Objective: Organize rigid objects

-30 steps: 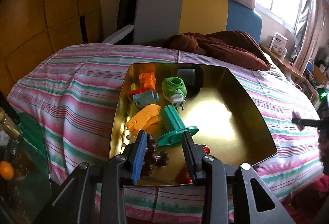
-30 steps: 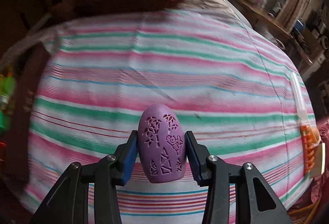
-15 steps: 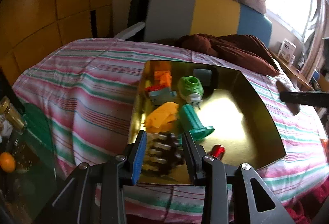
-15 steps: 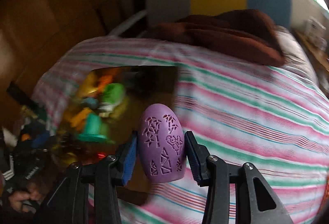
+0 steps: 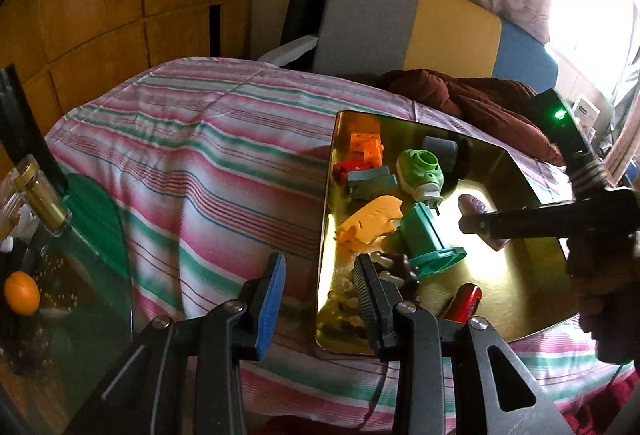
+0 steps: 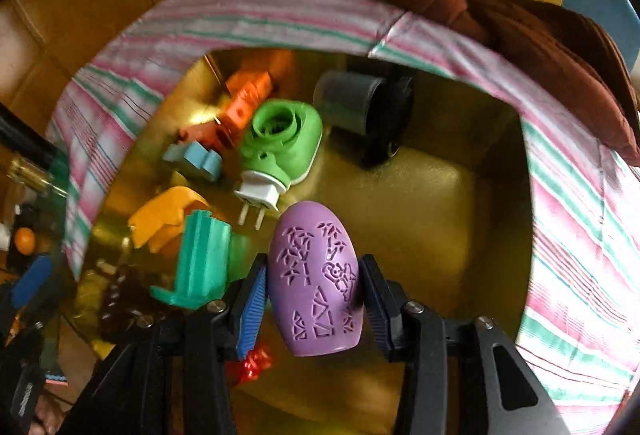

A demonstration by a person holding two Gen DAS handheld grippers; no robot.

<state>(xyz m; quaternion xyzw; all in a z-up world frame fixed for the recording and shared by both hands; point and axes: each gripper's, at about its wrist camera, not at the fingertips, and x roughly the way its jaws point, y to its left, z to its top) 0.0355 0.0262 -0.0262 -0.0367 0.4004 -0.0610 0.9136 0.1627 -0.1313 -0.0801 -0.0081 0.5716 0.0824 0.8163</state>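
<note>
The right gripper (image 6: 312,299) is pinched on a purple egg (image 6: 316,283), held above the gold tray (image 5: 520,171); the left gripper (image 5: 320,283) is spread and empty at the tray's near left edge. Several pieces are already gathered in the tray, seemingly eight or so. The egg remains to be set down. It is smooth, hard-looking, with cut-out patterns.

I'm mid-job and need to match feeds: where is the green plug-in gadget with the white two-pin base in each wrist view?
Left wrist: the green plug-in gadget lies in the far left part of the gold tray, right of centre frame, pins toward the camera.
Right wrist: the same gadget sits upper centre-left, just beyond the purple egg-shaped piece.
Shared landmark: the teal flanged piece, lying just nearer than its pins.
</note>
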